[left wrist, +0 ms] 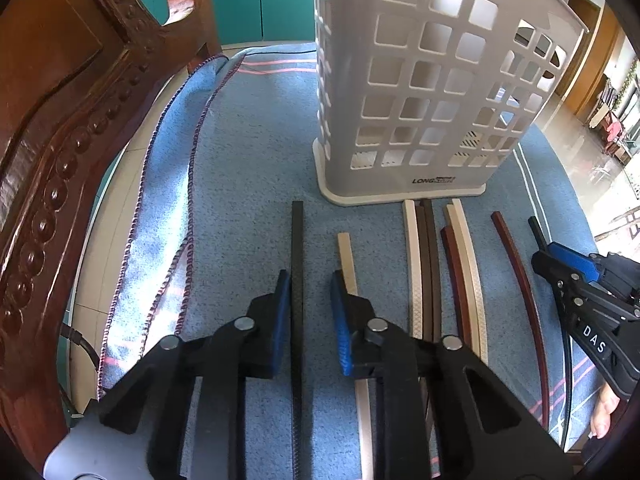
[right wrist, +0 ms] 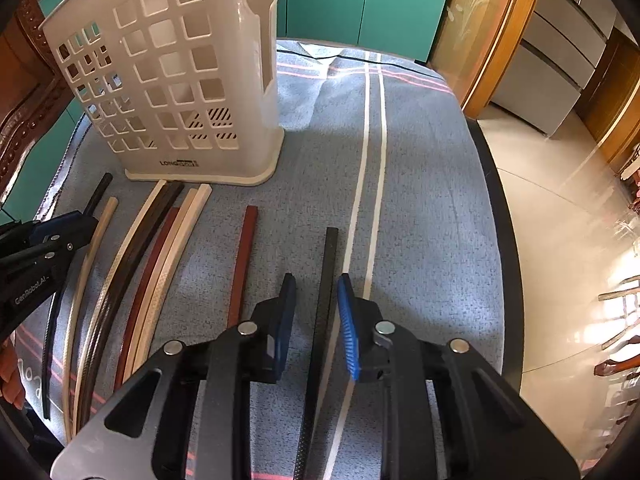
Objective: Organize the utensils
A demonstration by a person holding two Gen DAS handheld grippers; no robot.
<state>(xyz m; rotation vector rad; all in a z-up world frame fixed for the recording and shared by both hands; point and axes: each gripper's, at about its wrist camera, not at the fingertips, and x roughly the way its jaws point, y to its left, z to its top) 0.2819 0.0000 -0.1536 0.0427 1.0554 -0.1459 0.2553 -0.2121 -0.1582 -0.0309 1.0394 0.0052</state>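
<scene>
Left tool apart astride black chopstick; right tool apart astride second chopstick; near ends hidden.

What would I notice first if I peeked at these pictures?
Probably the tall white holder full of square holes, standing on the blue cloth at the back. In front of it lie long chopsticks in a row: cream, brown, dark red and black. Up close, the left gripper has a black chopstick between its blue pads, and the right gripper has another black chopstick between its own.
</scene>
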